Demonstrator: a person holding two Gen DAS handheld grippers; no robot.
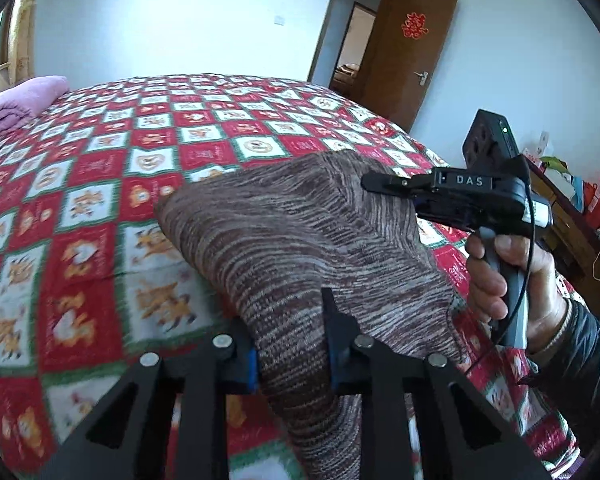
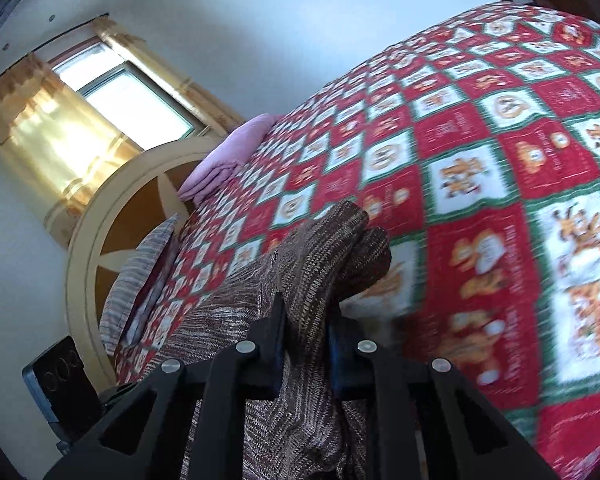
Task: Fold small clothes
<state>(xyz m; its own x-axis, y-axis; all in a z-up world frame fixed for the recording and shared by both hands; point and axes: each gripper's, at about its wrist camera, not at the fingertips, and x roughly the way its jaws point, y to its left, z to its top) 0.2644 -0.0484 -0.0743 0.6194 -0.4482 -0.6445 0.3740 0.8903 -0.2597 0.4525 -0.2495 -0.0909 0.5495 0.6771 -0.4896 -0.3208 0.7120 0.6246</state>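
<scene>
Brown knit garment (image 1: 284,236) pinched by left hand-held gripper (image 1: 292,344) at 6 o'clock, right hand-held gripper (image 1: 384,184) at 3; raised over bed (image 1: 100,184) for folding.

Red, white and green patchwork quilt (image 1: 100,184) covering the bed; folded pink blanket (image 1: 16,104) near the headboard (image 2: 112,208); brown door (image 1: 404,52) open; curtained window (image 2: 112,96).
</scene>
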